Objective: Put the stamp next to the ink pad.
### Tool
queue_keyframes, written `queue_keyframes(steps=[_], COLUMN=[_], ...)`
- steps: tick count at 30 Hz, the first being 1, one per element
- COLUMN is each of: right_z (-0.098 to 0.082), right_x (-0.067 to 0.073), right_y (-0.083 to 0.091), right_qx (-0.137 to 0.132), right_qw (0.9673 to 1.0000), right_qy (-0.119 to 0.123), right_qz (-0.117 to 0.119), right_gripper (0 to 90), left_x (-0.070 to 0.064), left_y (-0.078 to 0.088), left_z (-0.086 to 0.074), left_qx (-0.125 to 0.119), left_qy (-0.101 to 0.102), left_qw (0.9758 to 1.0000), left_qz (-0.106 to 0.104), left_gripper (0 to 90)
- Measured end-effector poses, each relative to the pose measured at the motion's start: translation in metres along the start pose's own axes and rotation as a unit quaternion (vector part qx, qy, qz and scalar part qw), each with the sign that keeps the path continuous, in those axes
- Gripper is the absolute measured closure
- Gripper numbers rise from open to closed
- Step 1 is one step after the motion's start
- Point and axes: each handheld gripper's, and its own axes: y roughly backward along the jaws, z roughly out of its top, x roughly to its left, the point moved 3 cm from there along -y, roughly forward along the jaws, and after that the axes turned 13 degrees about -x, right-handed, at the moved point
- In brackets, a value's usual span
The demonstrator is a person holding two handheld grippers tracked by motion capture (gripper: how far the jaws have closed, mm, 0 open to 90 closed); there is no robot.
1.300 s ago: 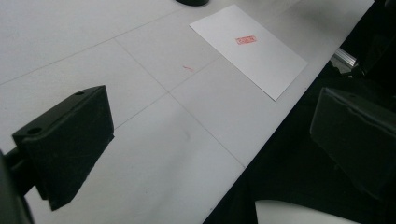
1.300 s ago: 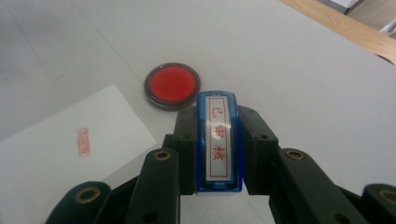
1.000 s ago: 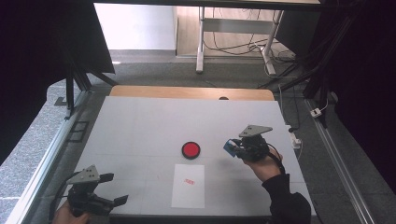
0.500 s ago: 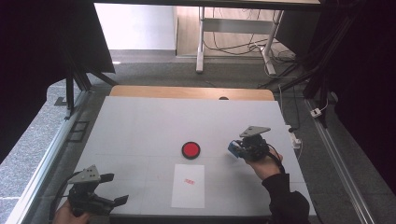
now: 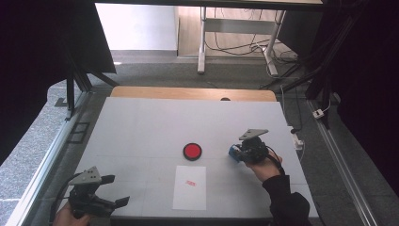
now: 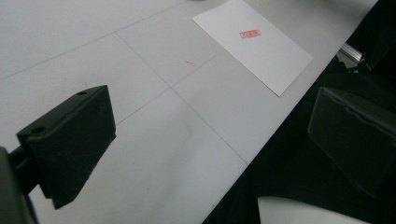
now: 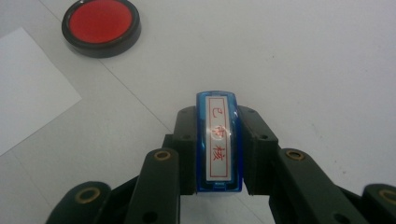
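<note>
Stamping looks like the work in hand, and it seems to be at its tail end: the sheet of paper [image 5: 189, 187] near the front edge of the table [image 5: 141, 122] already carries a small red mark [image 5: 190, 183], and the right gripper [image 5: 239, 154] holds the stamp [image 7: 219, 140] low over bare table, well to the right of the sheet. Its jaws are clamped on the stamp's two long sides, the blue body standing between them with its red-lettered label facing the camera. My guess is that the stamp is being set down. That calls for lowering it until it rests flat, then parting the jaws without tipping it over. If another print is wanted instead, the stamp has to go to the ink pad [image 5: 192, 151], which sits just behind the paper, left of the gripper.

The left gripper [image 5: 120, 190] waits at the near left corner, jaws wide apart and holding nothing.

Count: one stamp, one round red ink pad, one sheet of paper with one mark, two grippers.
</note>
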Motion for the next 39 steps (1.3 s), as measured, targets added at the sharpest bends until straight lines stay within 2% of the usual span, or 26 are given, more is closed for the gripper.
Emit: queue_keyframes(steps=[5, 10, 21, 27, 39], right_z=[-0.005, -0.006, -0.004, 0.0, 0.007], right_x=[-0.001, -0.002, -0.001, 0.0, 0.008], right_y=[-0.005, -0.006, -0.005, 0.001, 0.008], right_qx=[0.014, 0.015, 0.011, -0.005, -0.029], right_qw=[0.9999, 0.9998, 0.9997, 0.9997, 0.999], right_qy=[-0.005, -0.012, -0.022, -0.025, -0.033], right_qz=[0.003, 0.004, 0.002, -0.007, 0.002], right_gripper=[70.2, 69.3, 60.1, 52.9, 39.4], left_x=[0.0, 0.0, 0.0, 0.0, -0.001], left_y=[0.0, 0.0, 0.0, 0.0, 0.0], left_z=[0.0, 0.0, 0.0, 0.0, 0.0], left_qx=[0.001, 0.002, 0.002, 0.002, 0.002], left_qy=[-0.001, -0.001, -0.001, -0.001, -0.005], left_qw=[1.0, 1.0, 1.0, 1.0, 1.0], left_qz=[0.0, 0.0, 0.0, 0.0, 0.002], left_gripper=[1.1, 1.2, 1.3, 1.3, 1.4])
